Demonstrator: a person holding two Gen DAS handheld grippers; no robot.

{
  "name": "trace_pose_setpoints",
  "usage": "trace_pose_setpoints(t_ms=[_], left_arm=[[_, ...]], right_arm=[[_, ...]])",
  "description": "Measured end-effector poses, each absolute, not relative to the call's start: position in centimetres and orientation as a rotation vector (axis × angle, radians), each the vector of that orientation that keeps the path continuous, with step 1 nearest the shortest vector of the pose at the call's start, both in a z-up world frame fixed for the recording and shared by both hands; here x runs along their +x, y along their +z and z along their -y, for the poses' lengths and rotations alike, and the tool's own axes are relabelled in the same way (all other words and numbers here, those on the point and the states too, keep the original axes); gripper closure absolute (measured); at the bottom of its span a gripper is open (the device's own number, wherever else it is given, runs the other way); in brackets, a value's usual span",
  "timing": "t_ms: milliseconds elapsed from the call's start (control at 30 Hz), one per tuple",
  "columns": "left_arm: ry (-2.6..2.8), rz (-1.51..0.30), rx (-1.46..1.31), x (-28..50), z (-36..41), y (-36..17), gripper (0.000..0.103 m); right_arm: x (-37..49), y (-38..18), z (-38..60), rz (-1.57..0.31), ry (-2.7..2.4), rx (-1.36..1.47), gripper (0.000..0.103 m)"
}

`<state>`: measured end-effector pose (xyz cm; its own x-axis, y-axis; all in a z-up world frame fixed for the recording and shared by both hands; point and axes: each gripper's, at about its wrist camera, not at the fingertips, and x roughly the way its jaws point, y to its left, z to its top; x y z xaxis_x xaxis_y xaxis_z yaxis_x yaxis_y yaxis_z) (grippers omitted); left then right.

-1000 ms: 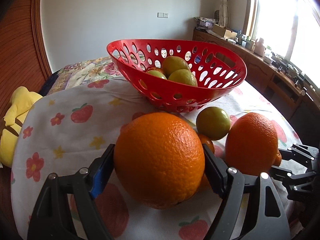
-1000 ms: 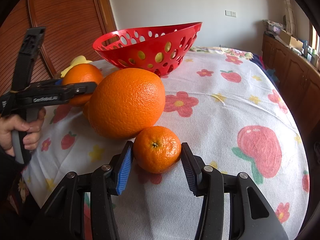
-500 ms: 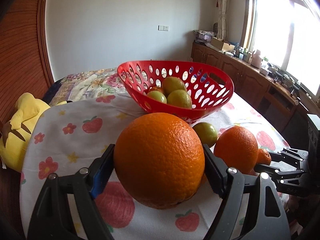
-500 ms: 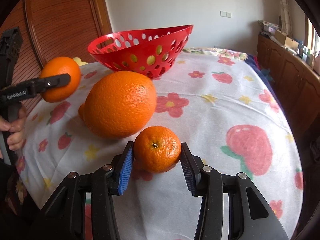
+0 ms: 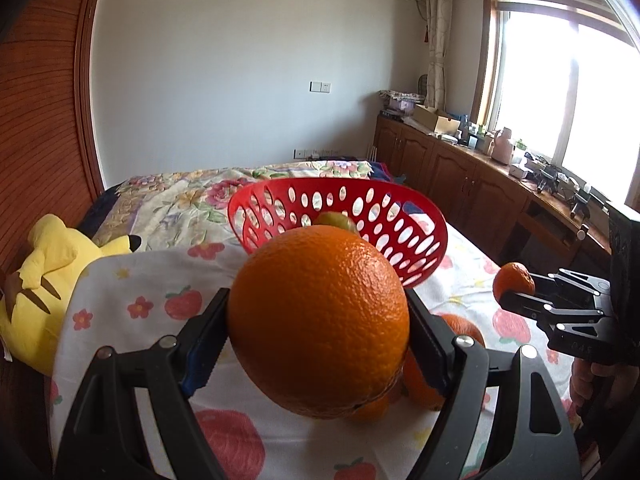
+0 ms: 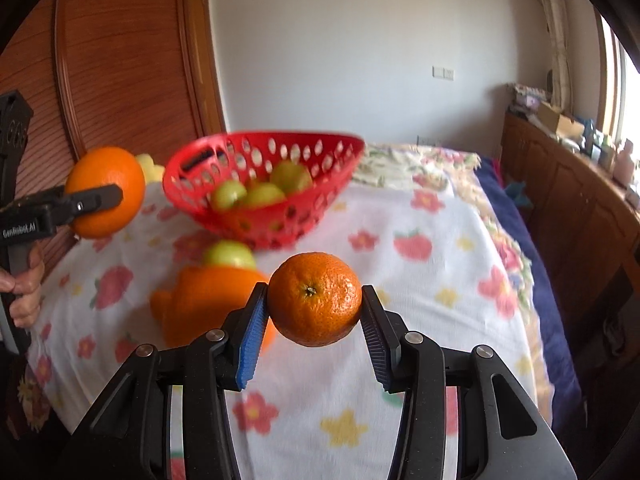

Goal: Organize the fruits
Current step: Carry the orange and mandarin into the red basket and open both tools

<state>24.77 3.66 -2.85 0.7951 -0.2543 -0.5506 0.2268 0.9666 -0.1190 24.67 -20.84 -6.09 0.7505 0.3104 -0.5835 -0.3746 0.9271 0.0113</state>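
Where both fruits sat on the cloth before, now big orange and mandarin gripper-clamped aloft.

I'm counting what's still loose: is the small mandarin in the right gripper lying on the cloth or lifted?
Lifted. The right gripper pinches the mandarin between both pads, and it hangs above the tablecloth.

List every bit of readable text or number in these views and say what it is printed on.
"GenRobot.AI": white lettering on the black body of the left gripper, seen from the right wrist.
Embossed digits on the right gripper body, seen from the left wrist: too faint to read.
Embossed marks on the black handle at the right-wrist view's left edge: unreadable.
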Motion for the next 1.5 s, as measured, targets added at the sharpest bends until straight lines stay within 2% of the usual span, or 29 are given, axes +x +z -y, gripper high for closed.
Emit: trace_pose_setpoints(t_ms=[467, 800, 1067, 1500], left_arm=[[-0.266, -0.558, -0.025, 29.6, -2.3, -1.7, 0.022], [-0.261, -0.586, -0.019, 33.1, -1.9, -2.8, 0.022], [-0.260, -0.612, -0.014, 34.4, -1.1, -4.0, 0.022], [-0.262, -0.646, 0.017, 35.1, 0.0, -4.6, 0.022]], right_arm=[[30.9, -3.0, 15.8, -0.522, 0.467, -0.194, 0.057], [36.7, -4.7, 14.0, -0.603, 0.504, -0.250, 0.057], [37.6, -6.6, 14.2, -0.637, 0.506, -0.239, 0.056], [36.7, -4.9, 16.0, -0.605, 0.513, -0.179, 0.053]])
